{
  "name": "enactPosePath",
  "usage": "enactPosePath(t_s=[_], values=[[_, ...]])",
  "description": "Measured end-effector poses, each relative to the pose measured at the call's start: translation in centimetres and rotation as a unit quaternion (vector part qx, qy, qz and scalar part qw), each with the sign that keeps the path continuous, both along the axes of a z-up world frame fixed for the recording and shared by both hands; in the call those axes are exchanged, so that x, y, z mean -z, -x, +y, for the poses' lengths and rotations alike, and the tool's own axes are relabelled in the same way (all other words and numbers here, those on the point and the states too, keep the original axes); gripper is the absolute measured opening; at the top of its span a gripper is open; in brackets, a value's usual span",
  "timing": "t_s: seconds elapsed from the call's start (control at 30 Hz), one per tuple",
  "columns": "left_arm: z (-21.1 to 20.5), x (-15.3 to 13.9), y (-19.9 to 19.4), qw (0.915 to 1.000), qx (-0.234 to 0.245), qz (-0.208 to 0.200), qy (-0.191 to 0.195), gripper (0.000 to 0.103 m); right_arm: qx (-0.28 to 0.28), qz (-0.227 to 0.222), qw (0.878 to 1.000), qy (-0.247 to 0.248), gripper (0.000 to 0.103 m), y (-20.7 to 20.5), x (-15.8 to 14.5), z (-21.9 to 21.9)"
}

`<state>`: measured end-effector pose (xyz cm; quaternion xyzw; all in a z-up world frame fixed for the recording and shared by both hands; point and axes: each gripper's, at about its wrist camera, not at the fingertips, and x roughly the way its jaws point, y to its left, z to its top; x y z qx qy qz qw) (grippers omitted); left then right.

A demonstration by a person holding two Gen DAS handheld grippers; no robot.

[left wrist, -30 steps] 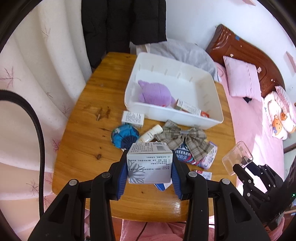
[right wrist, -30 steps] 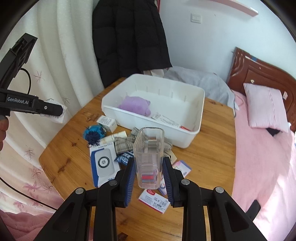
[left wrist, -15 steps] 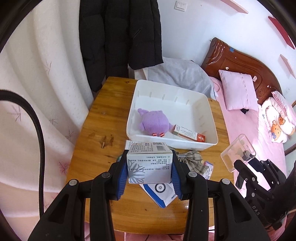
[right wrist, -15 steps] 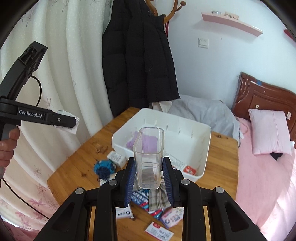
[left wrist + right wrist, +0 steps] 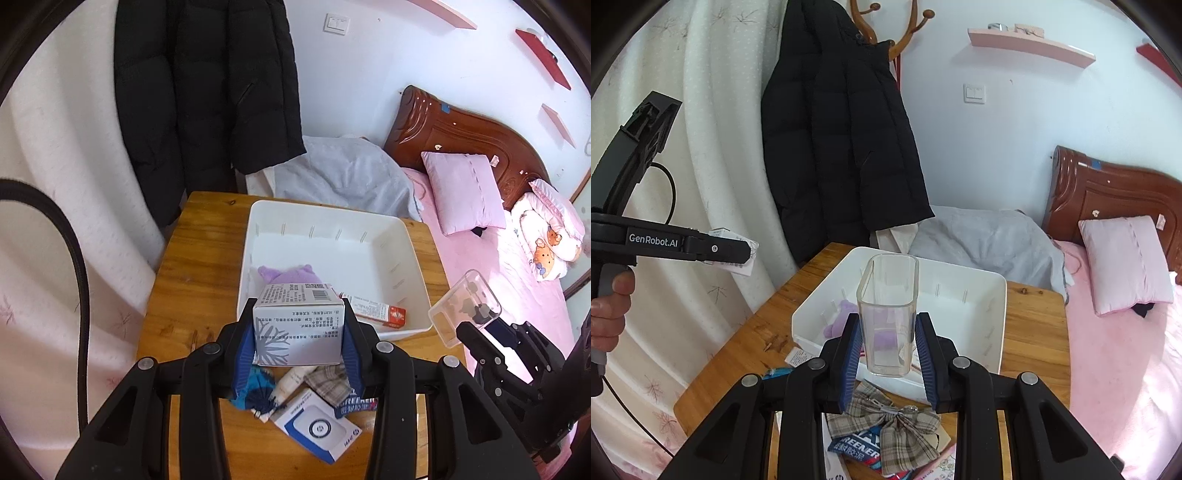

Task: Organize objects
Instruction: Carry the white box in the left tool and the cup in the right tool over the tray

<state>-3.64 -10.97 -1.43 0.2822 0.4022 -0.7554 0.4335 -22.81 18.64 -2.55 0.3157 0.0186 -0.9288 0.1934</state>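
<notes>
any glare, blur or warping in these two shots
Left wrist view: fisheye bends the room edges, window glare washes out the bed, white box print sharp. Right wrist view: same bending, clear container crisp, curtain evenly lit.

I'm seeing the white bin (image 5: 413, 258) lying mostly bare on its right side, while a purple plush (image 5: 286, 274) and red-ended carton (image 5: 373, 309) are crowding its near-left corner.
</notes>
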Motion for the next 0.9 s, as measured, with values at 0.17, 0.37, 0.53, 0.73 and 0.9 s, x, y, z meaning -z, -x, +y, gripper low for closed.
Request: enactPosePath(t_s=[0.17, 0.37, 0.53, 0.73, 0.9], values=[[-2.0, 1.5, 1.2, 0.9998, 0.018, -0.004, 0.004, 0.044, 0.013, -0.019, 1.0, -0.003, 0.03, 1.9, 1.5, -0.7], [-4.3, 3.9, 2.8, 0.999, 0.043, -0.008, -0.01, 0.044, 0.029, -0.049, 0.998, -0.004, 0.03, 4.2, 3.6, -1.5], [-5.8, 5.9, 4.0, 0.9979, 0.058, -0.006, -0.03, 0.044, 0.041, -0.074, 0.996, -0.007, 0.03, 5.7, 5.4, -1.9], [-6.9, 7.9, 5.1, 0.9962, 0.072, -0.01, -0.048, 0.044, 0.043, -0.099, 0.994, -0.019, 0.03, 7.0, 7.3, -2.3], [-7.3, 8.7, 5.7, 0.9949, 0.081, -0.015, -0.058, 0.044, 0.045, -0.114, 0.992, -0.021, 0.03, 7.7, 8.3, -2.7]])
